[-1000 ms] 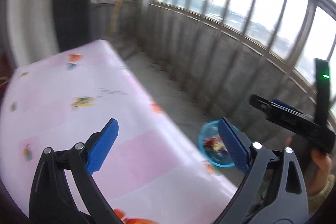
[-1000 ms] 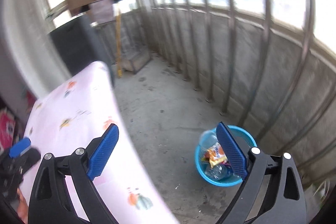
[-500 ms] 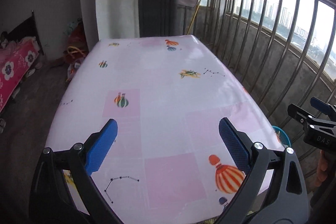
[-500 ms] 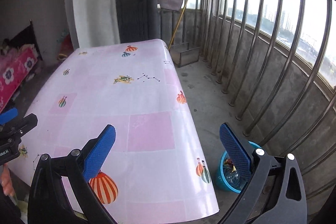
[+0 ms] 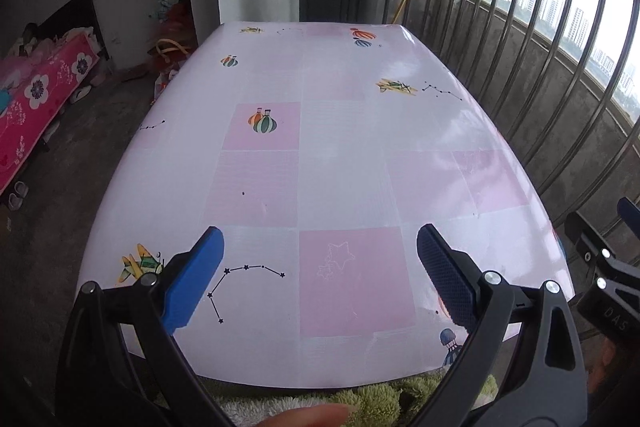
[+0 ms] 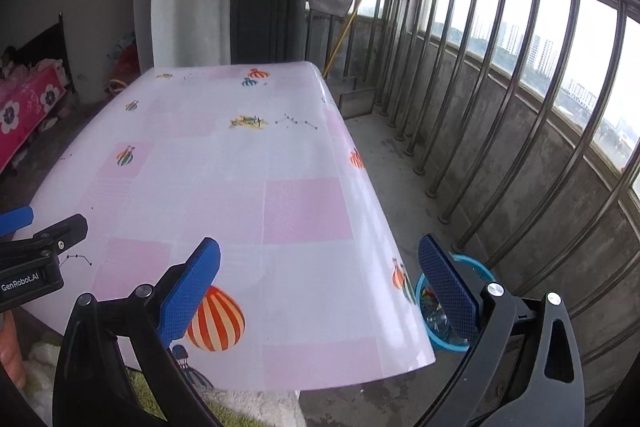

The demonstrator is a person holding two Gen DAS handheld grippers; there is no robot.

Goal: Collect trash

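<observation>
Both grippers hover at the near edge of the pink table point(image 5: 340, 167), left gripper point(image 5: 320, 283) spread wide and holding nothing, right gripper point(image 6: 320, 283) spread the same; the blue trash basket point(image 6: 476, 269) sits on the floor beside the table's near right corner, trash inside

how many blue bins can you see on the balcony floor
1. The blue bin sits on the concrete floor beside the table, near the railing, partly hidden behind the right gripper. Others could be hidden under the table.
</observation>
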